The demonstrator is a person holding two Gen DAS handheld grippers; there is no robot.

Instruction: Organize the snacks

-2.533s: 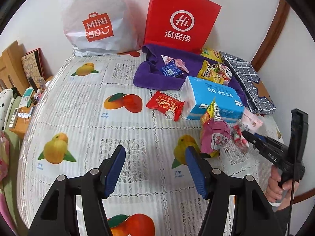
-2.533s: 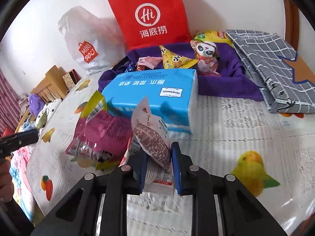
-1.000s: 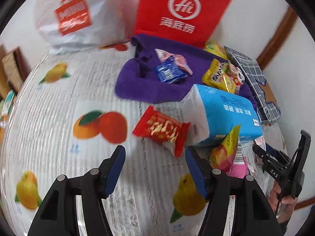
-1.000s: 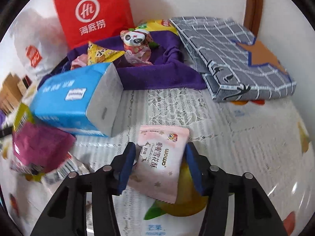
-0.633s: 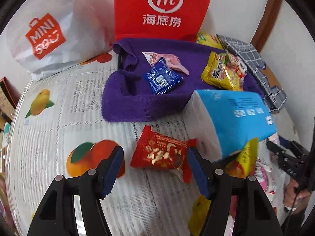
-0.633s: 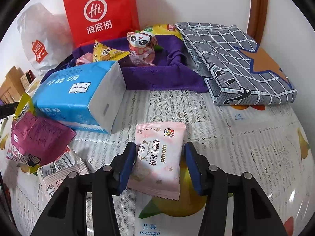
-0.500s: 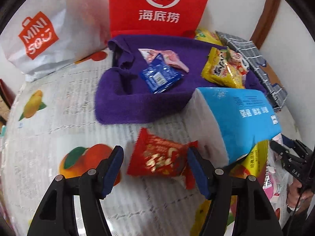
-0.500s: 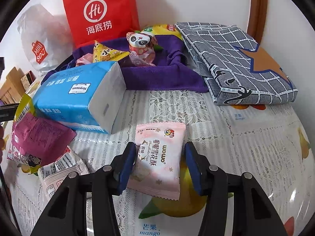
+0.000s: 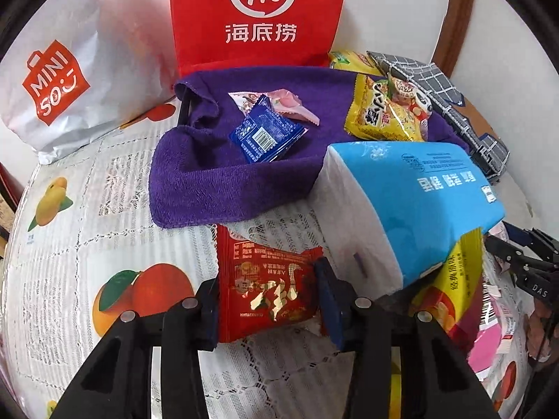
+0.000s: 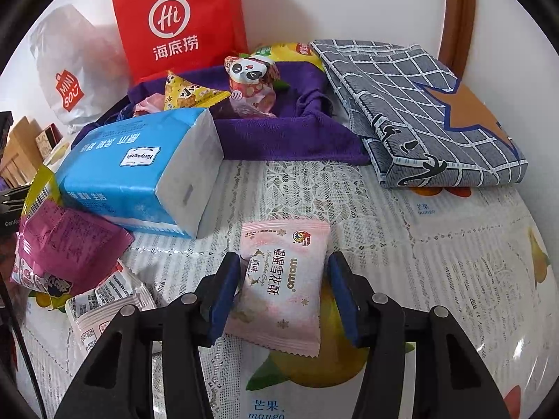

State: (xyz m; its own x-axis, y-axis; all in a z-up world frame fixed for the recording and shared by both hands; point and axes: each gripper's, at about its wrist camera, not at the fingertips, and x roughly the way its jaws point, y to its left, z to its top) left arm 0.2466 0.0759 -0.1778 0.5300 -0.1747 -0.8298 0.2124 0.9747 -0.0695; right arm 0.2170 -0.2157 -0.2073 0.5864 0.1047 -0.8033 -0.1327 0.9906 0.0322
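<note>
My left gripper (image 9: 267, 295) has its jaws around a red snack packet (image 9: 265, 289), both pads touching its sides. My right gripper (image 10: 284, 289) is open, its jaws either side of a pink snack packet (image 10: 283, 282) that lies flat on the fruit-print tablecloth (image 10: 436, 244). A purple towel (image 9: 216, 174) at the back holds a blue packet (image 9: 267, 134), a pink packet (image 9: 290, 103), a yellow packet (image 9: 380, 111) and a panda packet (image 10: 251, 80).
A blue tissue pack (image 9: 408, 202) lies between the grippers. A magenta packet (image 10: 63, 244) and a white packet (image 10: 104, 300) lie left of the right gripper. A red Hi bag (image 9: 258, 17), a white Miniso bag (image 9: 66, 80) and a folded grey checked cloth (image 10: 419, 115) stand at the back.
My left gripper has moved forward over the red packet and closed in on it. My right gripper let go of a white packet earlier and now stays open around the pink packet.
</note>
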